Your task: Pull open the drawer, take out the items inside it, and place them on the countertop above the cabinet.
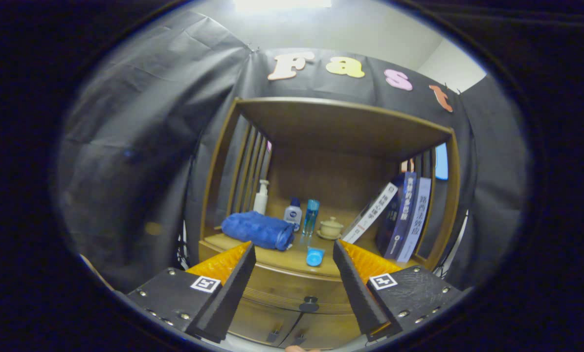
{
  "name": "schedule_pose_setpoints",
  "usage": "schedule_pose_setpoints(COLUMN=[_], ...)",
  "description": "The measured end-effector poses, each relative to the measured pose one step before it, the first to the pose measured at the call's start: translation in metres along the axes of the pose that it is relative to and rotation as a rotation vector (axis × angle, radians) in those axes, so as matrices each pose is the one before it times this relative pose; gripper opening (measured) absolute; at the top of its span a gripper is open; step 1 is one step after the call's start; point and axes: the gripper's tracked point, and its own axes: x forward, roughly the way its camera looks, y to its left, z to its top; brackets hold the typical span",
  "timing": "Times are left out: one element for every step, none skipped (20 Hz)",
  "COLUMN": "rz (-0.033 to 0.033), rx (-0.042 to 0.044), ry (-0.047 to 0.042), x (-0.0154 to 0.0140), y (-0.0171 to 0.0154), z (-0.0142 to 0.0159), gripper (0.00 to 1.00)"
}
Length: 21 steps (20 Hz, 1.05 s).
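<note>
A wooden cabinet stands ahead of me. Its drawer (287, 291) is pushed in, with a dark round knob (309, 304) at the middle of the drawer front, below and between my fingers. My gripper (294, 252) is open, and nothing lies between its two black-and-orange fingers (233, 278). The countertop (292, 259) above the drawer lies just beyond the fingertips. A small blue dish-like item (315, 256) sits on its front edge. What is inside the drawer is hidden.
On the countertop rest a rolled blue towel (258, 230), a white pump bottle (260, 197), a small white bottle (293, 213), a blue tube (311, 216) and a lidded ceramic cup (331, 227). Books (399, 215) lean at the right. Two lower doors (292, 332) sit under the drawer.
</note>
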Motion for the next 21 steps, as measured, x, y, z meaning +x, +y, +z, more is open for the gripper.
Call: schedule_pose_setpoints(rz=[0.0144, 0.01554, 0.01006, 0.0061, 0.0027, -0.00075, 0.00166, -0.0017, -0.00081, -0.00046, -0.00629, -0.00775, -0.01331, -0.01157, -0.0106, -0.01299, -0.01261, -0.0107, -0.00619, -0.00479, -0.00627], rx=[0.00396, 0.00653, 0.00242, -0.00051, 0.00028, 0.00423, 0.00577, 0.00654, 0.00497, 0.00179, 0.0048, 0.00377, 0.00197, 0.00033, 0.00465, 0.00174, 0.00371, 0.00511, 0.00647, 0.00206, -0.00602], ry=[-0.01267, -0.00428, -0.00901, -0.00909, -0.00711, -0.00206, 0.0014, 0.00492, 0.00831, 0.00882, 0.00774, 0.00104, 0.00066, 0.00139, -0.00338, -0.00353, -0.00401, -0.00105, -0.01078, -0.00612, -0.00889], x=[-0.01571, -0.01402, -0.01938, -0.01715, -0.01471, -0.01296, -0.01169, -0.01134, -0.00933, -0.00887, -0.00755, -0.00626, -0.00549, -0.00441, -0.00388, -0.00162, -0.00023, -0.00027, 0.00077, 0.00091, 0.00242], y=[-0.00052, -0.00319, 0.00373, -0.00216, -0.00184, -0.00196, -0.00153, -0.00204, -0.00303, -0.00247, -0.00436, -0.00484, -0.0064, -0.00616, -0.00548, -0.00587, -0.00708, -0.00552, -0.00461, -0.00544, -0.00742], z=[0.01407, 0.01353, 0.0106, 0.01161, 0.00811, 0.00565, 0.00464, 0.00381, 0.00151, 0.00155, 0.00037, 0.00127, -0.00003, -0.00074, -0.00003, 0.00055, -0.00107, -0.00064, 0.00164, 0.00062, -0.00026], gripper=[0.95, 0.95, 0.95, 0.95, 0.95, 0.95, 0.95, 0.94, 0.94, 0.94, 0.94, 0.94, 0.94, 0.94, 0.94, 0.94, 0.94, 0.94, 0.94, 0.94, 0.94])
